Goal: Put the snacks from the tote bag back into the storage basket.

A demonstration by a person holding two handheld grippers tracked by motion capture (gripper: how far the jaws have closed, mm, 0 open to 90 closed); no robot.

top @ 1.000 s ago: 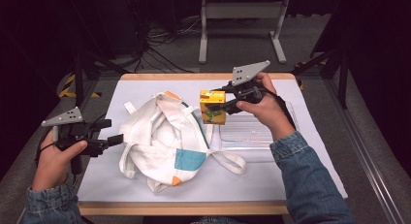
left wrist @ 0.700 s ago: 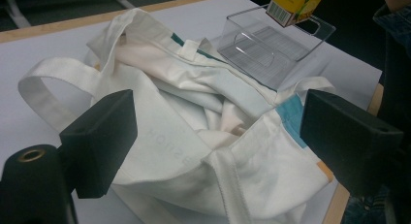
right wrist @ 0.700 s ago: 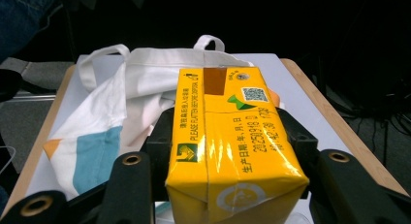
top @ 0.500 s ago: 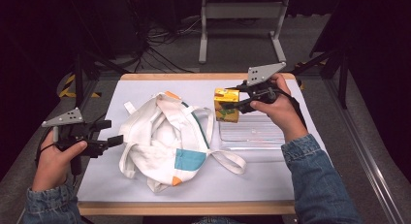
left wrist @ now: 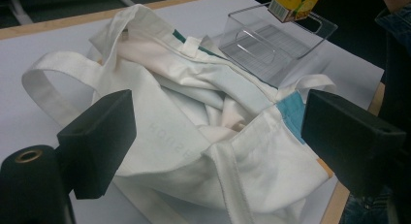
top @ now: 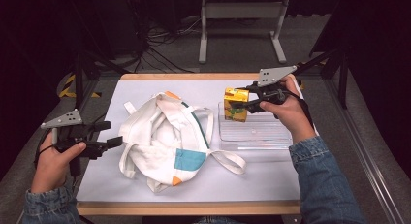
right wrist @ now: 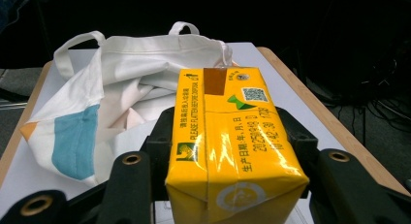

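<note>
- Right tool [top: 241,104] is clamped on the yellow drink carton [top: 235,104] — jaws press both side faces in the right gripper view [right wrist: 231,151], carton upright, its top toward the camera.
- Carton is held over the far-left corner of the clear plastic tray [top: 271,136]; whether its base touches the tray floor I can't tell from the high view.
- In the left gripper view the carton's lower corner [left wrist: 294,3] shows just above the tray's far rim [left wrist: 252,10].
- Tray sits on the tabletop [top: 121,185] just right of the white tote bag [top: 162,136]; one bag strap [top: 228,160] lies in front of the tray's near-left corner.
- Bag is crumpled and lying flat, left of the tray, with a teal patch [top: 190,159] and an orange corner [top: 177,180] on its near side, loop handles spread out.
- Left tool [top: 107,135] has its jaws apart and nothing between them — it hovers at the left tabletop edge, well left of the tray, pointing at the bag's left side without touching it.
- Left gripper view: both black jaws frame the bag [left wrist: 194,132]; tray lies beyond the bag.
- Right hand [top: 286,110] is at the tray's far-right side; left hand [top: 55,158] is off the tabletop's left edge.
</note>
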